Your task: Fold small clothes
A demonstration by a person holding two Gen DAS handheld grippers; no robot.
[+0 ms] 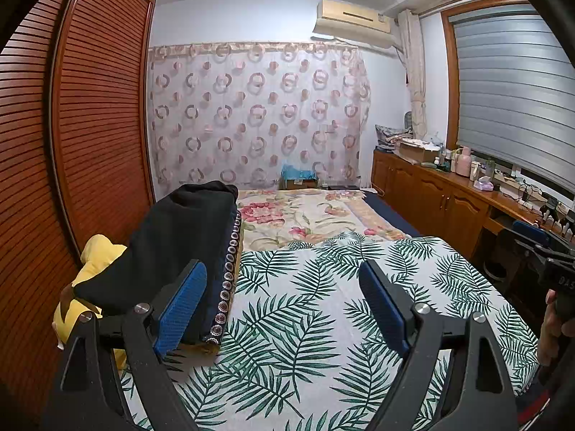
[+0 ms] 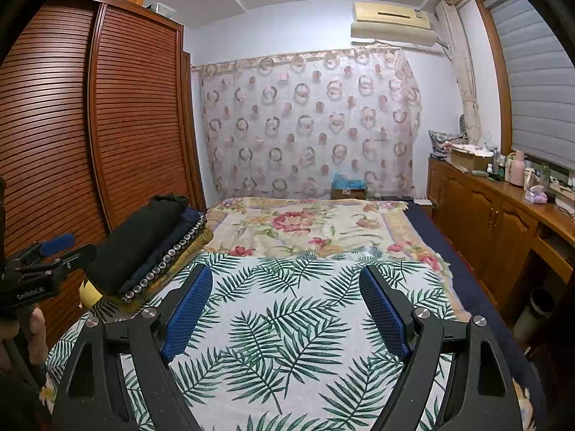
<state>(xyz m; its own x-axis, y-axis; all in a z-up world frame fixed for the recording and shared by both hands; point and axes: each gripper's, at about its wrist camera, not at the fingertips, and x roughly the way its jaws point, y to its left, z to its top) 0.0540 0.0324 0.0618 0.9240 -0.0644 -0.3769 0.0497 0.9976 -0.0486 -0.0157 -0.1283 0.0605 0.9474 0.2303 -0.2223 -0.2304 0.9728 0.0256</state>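
Both sets of jaws are held wide with nothing between them: left gripper [image 1: 284,305], right gripper [image 2: 284,309], both above the leaf-print cloth [image 1: 323,323]. The stack of dark clothes [image 1: 179,244] lies to the left of both jaws, touching none, long axis running away along the bed's left edge. It sits just beside the left gripper's outer finger, so the left hand is judged nearer.

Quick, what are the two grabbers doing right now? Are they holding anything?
Left gripper: open, holding nothing, above the palm-leaf cloth.
Right gripper: open, holding nothing, above the same cloth.
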